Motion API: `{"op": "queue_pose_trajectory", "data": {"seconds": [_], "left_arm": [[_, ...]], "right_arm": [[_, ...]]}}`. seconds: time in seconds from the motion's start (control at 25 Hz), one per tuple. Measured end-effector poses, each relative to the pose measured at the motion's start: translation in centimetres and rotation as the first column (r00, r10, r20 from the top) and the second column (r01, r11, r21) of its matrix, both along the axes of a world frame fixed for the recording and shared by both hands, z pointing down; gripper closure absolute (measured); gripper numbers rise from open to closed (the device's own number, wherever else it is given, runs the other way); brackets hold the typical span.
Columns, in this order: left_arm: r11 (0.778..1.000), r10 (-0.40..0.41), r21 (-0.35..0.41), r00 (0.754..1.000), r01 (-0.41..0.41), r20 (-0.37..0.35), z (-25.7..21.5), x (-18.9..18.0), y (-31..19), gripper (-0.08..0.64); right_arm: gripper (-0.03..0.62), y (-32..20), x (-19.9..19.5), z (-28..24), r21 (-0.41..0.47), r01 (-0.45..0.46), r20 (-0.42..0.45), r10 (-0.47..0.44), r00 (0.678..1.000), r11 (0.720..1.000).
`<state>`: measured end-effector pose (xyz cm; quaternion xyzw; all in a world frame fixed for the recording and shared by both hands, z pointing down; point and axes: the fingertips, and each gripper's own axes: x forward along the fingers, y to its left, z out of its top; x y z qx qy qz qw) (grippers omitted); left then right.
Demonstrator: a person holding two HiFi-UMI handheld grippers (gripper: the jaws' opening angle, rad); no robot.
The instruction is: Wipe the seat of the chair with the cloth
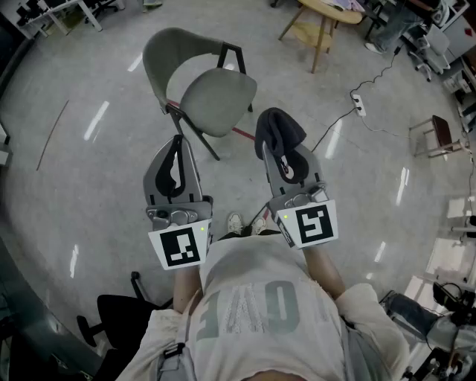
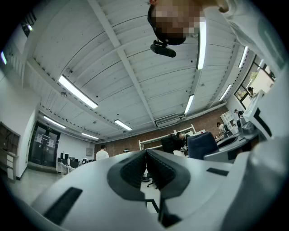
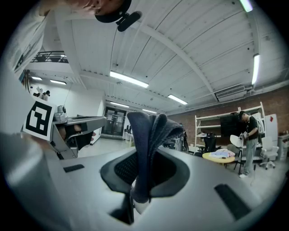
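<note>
Wooden table (image 1: 306, 33), power strip (image 1: 360, 105) on grey floor (image 1: 89, 186)

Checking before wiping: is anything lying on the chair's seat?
Nothing lies on the seat; its grey surface is bare. The cloth is clamped in the right gripper. What is beneath it is hidden.

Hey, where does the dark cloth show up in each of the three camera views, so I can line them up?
Head view: the cloth is right of centre, bunched over the right-hand jaw tips, just below the chair.
Left gripper view: probably the dark blue lump at middle right; hard to confirm.
Right gripper view: dead centre, pinched upright between the jaws.
Shared landmark: the round yellow table, in head and right gripper views.
</note>
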<state>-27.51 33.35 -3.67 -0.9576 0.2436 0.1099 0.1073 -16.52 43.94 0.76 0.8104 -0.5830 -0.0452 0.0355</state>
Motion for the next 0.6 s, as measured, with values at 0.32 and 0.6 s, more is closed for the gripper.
{"op": "queue_pose_trajectory", "data": {"seconds": [0.32, 0.6], "left_arm": [[1.0, 0.02, -0.006, 1.0, -0.02, -0.016, -0.4, 0.0, -0.6, 0.545], [1.0, 0.02, -0.012, 0.999, -0.021, -0.051, 0.3, -1.2, -3.6, 0.545]], "right_arm": [[0.534, -0.7, -0.8, -0.7, 0.001, 0.006, -0.04, -0.006, 0.999, 1.0], [0.534, -1.8, -1.2, -0.7, -0.011, -0.025, -0.085, 0.024, 0.996, 1.0]]}}
